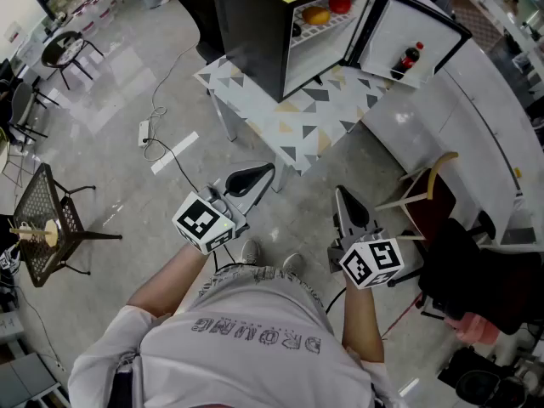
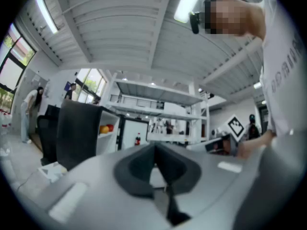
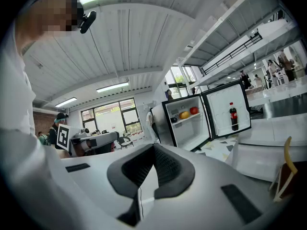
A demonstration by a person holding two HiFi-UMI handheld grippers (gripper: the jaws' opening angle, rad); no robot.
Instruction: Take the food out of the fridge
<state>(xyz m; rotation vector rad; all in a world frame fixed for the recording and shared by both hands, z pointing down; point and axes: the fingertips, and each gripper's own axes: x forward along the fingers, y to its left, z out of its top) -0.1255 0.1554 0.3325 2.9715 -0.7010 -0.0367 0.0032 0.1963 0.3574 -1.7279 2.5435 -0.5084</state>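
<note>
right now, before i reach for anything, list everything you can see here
fridge: one, black, door open, on the table
table: one, white with grey and yellow triangles, ahead
orange fruit: one, orange, fridge shelf
red fruit: one, red, same shelf, right of the orange one
dark item: one, same shelf, cannot tell what
bottle: one, dark, red label, in the fridge door
power strip: one, white, floor left of table
mesh side table: one, black, far left
chair: one, tan back, right
left gripper: one, grey, fingers together, empty
right gripper: one, grey, fingers together, empty
</note>
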